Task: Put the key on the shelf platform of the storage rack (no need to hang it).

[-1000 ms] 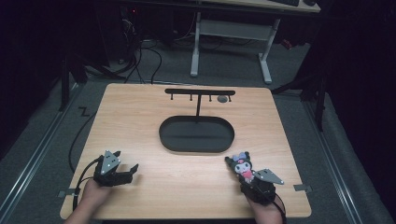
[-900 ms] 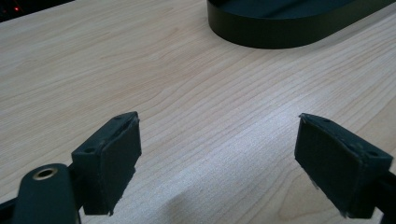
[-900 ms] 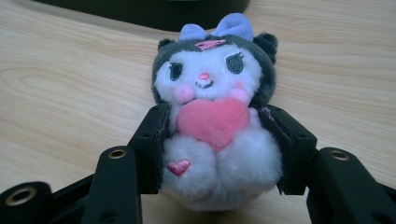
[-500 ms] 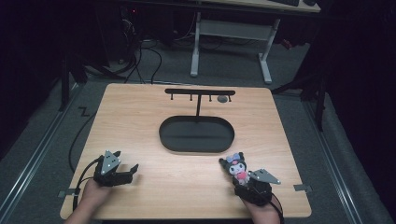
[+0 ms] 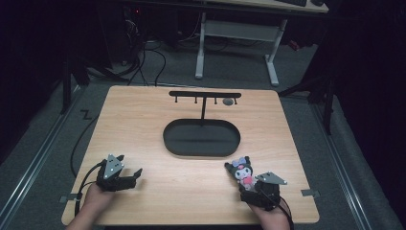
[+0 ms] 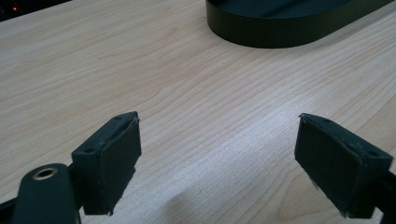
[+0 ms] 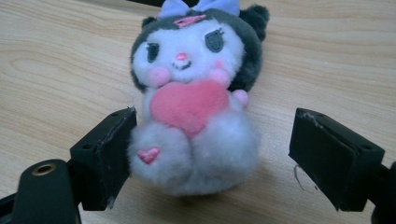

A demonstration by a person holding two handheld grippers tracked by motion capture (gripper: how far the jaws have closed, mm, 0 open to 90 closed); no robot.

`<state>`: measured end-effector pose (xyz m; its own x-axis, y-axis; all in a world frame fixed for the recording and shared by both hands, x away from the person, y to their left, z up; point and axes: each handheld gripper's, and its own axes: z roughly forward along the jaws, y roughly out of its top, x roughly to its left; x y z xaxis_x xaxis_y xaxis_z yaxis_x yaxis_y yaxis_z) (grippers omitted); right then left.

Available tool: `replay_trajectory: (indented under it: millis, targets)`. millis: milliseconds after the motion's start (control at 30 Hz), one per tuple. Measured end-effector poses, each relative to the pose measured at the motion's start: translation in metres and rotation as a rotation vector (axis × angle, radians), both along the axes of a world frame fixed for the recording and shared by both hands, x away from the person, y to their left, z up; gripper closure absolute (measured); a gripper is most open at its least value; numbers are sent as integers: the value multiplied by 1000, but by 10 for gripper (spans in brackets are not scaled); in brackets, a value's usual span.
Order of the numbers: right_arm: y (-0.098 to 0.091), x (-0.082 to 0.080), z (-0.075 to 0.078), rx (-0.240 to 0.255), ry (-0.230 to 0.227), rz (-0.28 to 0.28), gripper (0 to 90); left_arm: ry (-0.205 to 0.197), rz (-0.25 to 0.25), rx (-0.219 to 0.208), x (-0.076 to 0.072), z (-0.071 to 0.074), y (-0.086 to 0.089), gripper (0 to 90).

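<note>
A small plush toy with a dark hood, white face, lilac bow and pink heart stands on the wooden table at the front right. In the right gripper view the plush faces the camera between the jaws. My right gripper is open around it; the left pad is at the toy's side and the right pad is well apart. My left gripper rests open at the front left with only bare wood between its pads.
A black oval tray lies mid-table. Behind it rises a black T-shaped rack with hooks, and a small grey piece hangs near its right end. Desk legs and cables stand on the floor beyond the table's far edge.
The plush has shifted slightly left and now stands more upright in front of the right gripper, whose jaws stand apart around it. The left gripper has not moved.
</note>
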<state>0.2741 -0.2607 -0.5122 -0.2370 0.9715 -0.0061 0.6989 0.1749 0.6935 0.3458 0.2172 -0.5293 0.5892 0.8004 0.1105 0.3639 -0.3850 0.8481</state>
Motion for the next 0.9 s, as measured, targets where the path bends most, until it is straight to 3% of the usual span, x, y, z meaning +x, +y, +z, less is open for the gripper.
replay_trajectory:
  millis: [367,900]
  targets:
    - [-3,4,13,-35,75,25,137,-7,6,-4,-2,0,1,154]
    - [0,8,16,-72,183,67,92,-6,1,7,-1,0,0,154]
